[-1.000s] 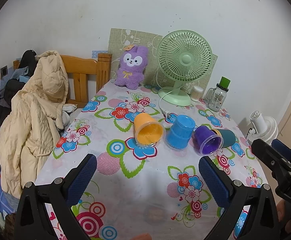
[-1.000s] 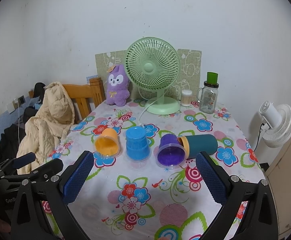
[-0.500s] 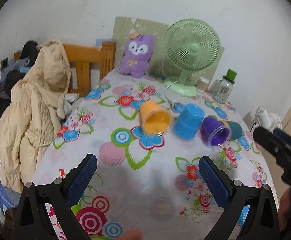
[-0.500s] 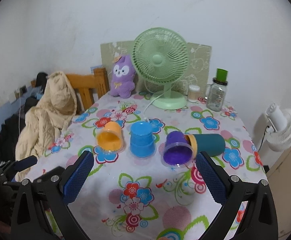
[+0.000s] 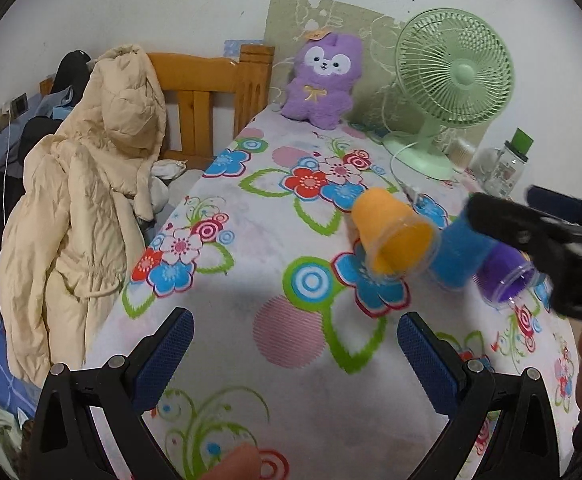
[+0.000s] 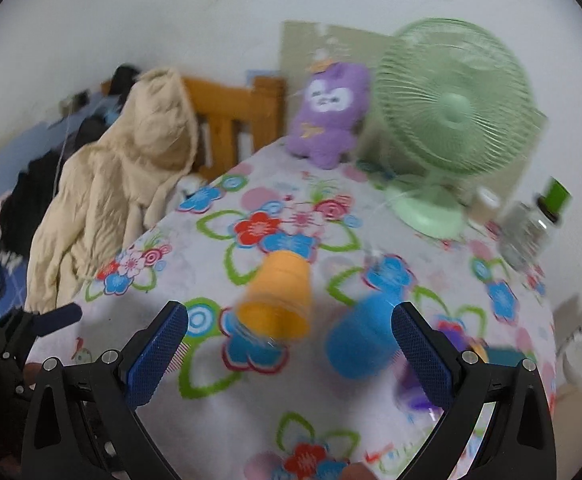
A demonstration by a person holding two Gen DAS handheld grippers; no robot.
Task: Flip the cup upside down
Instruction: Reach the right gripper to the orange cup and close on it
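Note:
An orange cup (image 5: 393, 236) lies on its side on the flowered tablecloth, mouth toward me; it also shows blurred in the right wrist view (image 6: 277, 300). A blue cup (image 5: 457, 256) stands mouth-down beside it, also in the right wrist view (image 6: 361, 340). A purple cup (image 5: 507, 276) lies on its side further right. My left gripper (image 5: 295, 356) is open and empty, short of the cups. My right gripper (image 6: 289, 354) is open and empty, with the orange cup just beyond its jaws; it shows at the right of the left wrist view (image 5: 539, 236).
A green desk fan (image 5: 451, 80), a purple plush toy (image 5: 323, 80) and a jar with a green lid (image 5: 507, 168) stand at the back. A wooden chair (image 5: 207, 92) with a cream coat (image 5: 87, 188) is at the table's left edge. A teal cup (image 6: 503, 356) lies far right.
Both grippers have swung left and moved closer to the cups. The right gripper now faces the orange cup and crosses in front of the blue and purple cups. The cups have not moved.

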